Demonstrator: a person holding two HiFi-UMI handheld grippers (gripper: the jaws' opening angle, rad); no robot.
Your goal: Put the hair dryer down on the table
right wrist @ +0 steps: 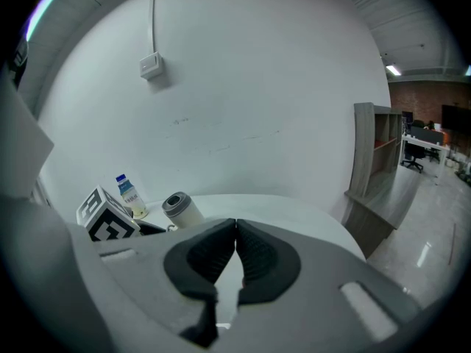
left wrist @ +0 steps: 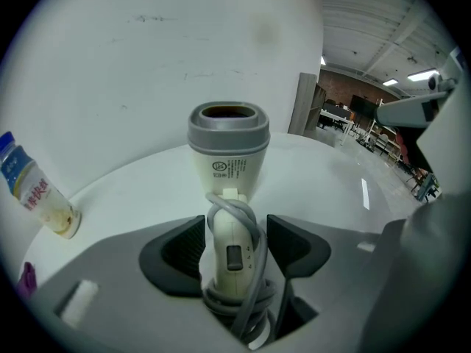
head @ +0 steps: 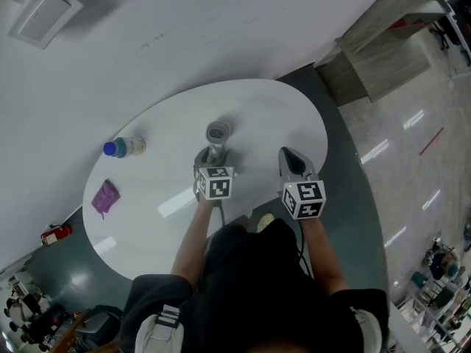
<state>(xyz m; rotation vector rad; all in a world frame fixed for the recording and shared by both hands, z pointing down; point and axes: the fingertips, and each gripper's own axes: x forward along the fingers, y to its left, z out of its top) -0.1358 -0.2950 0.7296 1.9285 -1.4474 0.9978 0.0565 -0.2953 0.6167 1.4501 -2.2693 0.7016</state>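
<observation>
Round white table (head: 272, 109): the cream hair dryer with grey nozzle (left wrist: 228, 164) rests on it at frame centre, its handle between our left gripper (left wrist: 235, 228), whose jaws are wide and not pressing. We back straight out, clear of the wrapped grey cord (left wrist: 255, 274). Right gripper (right wrist: 235, 230) is closed and empty.

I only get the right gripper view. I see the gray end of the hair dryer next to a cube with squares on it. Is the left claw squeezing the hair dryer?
Observer: No. In the left gripper view the left claw is open. The hair dryer has its handle between the pads, with a thin gap on each side.
Operator: Where's its cord?
Observer: The gray cord is wound around the handle.
Operator: Is there anything on the table besides the bottle?
Observer: Yes. The head view shows a small purple object lying near the table's left edge.
</observation>
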